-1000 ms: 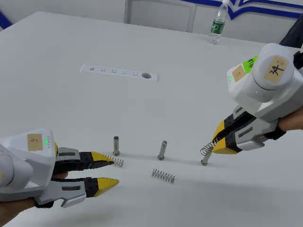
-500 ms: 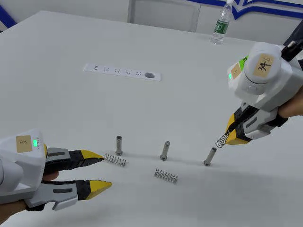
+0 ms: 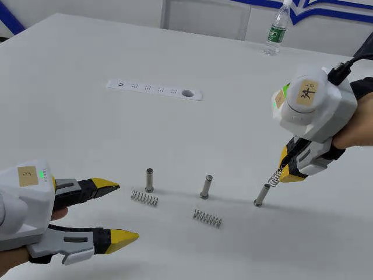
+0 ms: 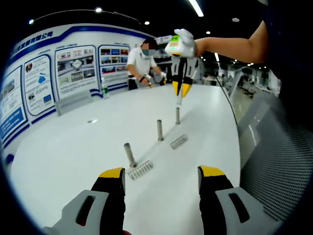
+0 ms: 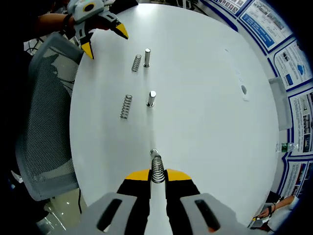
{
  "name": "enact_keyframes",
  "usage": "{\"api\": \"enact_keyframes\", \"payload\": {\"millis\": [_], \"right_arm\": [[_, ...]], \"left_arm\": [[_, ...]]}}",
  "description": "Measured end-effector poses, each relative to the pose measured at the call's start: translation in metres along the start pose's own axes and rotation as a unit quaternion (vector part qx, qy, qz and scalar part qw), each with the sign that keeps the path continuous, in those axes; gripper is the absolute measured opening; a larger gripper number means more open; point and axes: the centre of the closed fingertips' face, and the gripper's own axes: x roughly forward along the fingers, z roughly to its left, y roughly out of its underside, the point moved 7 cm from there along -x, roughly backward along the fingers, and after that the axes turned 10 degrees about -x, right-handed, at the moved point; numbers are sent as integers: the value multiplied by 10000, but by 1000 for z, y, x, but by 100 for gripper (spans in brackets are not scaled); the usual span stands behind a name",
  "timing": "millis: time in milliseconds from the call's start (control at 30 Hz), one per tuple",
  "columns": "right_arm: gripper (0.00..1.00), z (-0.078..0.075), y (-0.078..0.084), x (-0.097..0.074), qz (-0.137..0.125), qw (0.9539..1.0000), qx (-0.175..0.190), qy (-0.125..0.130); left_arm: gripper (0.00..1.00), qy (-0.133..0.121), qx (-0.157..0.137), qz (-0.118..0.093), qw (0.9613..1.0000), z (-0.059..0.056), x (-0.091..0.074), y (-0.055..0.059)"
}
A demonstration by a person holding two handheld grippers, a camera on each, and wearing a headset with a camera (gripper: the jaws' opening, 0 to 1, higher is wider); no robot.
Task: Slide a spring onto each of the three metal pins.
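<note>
Right now my right claw (image 3: 284,175) is pinched on a spring (image 3: 275,175), its yellow tips pressed onto the upper coils, with the rest of the coil hanging down and forward out of the jaws. The spring's free end sits just at the top of the right pin (image 3: 261,195). In the right gripper view the coil lines up with that pin's head, but I cannot tell whether it has gone over it or only touches it. My left claw (image 3: 128,211) hovers low over the white table (image 3: 175,134) with its jaws spread wide and nothing between them, tips pointing toward the left pin (image 3: 149,179). A second spring (image 3: 144,198) lies flat just beside the foot of that pin, on my side of it. The middle pin (image 3: 206,186) stands bare between the other two, and a third spring (image 3: 207,218) lies on the table near it, also toward me. Farther back a power strip (image 3: 154,90) is set into the tabletop, and a bottle (image 3: 278,28) stands at the far edge.
</note>
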Motion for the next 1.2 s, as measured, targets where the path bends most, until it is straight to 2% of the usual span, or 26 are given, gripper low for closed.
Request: {"api": "enact_keyframes", "payload": {"millis": [267,633,900,1200], "right_arm": [[12,-4,-1,5,35,10000,-9,-61],[12,-6,-1,13,75,9999,-17,-142],[12,-6,-3,24,178,9996,-20,-230],[12,-7,0,42,193,9992,157,-325]], "left_arm": [[66,-47,-45,25,10000,3,0,1],[66,-76,-61,37,9999,3,-1,3],[65,-75,-44,72,9999,3,-2,5],[64,-59,-29,96,9999,2,-1,5]]}}
